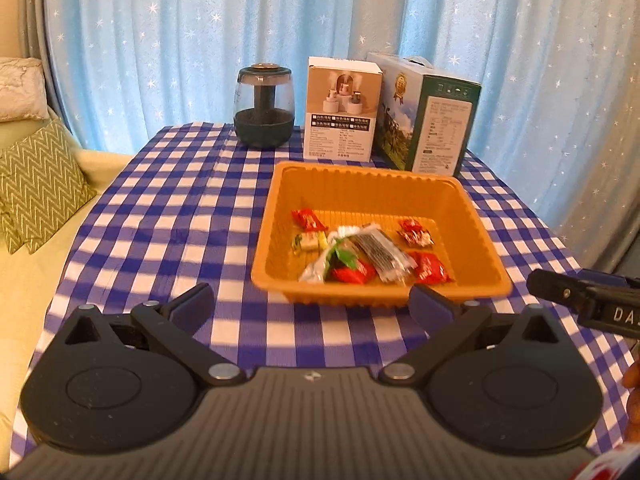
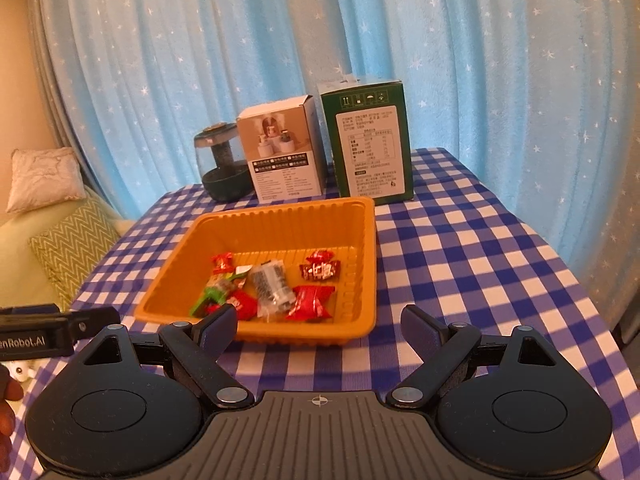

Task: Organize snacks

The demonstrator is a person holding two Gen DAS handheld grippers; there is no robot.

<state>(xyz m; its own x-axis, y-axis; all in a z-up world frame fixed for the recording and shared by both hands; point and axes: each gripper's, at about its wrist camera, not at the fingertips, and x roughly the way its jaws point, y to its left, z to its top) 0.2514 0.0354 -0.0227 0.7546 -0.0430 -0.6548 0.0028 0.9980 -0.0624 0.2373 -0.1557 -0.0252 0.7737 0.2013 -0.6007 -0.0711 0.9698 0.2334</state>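
An orange plastic tray (image 1: 376, 184) (image 2: 280, 220) stands on the blue-checked tablecloth and holds several wrapped snacks: red packets (image 1: 432, 270) (image 2: 310, 302), a clear one with dark print (image 1: 380, 254) (image 2: 270, 286) and green-and-white ones (image 1: 308, 242) (image 2: 216, 292). My left gripper (image 1: 312, 304) hovers open just short of the tray's near edge, nothing between its fingers. My right gripper (image 2: 320, 326) is open too, empty, in front of the tray's near right corner. Each gripper shows at the edge of the other's view.
Behind the tray stand a dark glass jar (image 1: 264, 108) (image 2: 222, 168), a white product box (image 1: 342, 110) (image 2: 282, 152) and a green carton (image 1: 424, 116) (image 2: 368, 140). Blue starred curtains hang behind. A sofa with cushions (image 1: 36, 184) lies left of the table.
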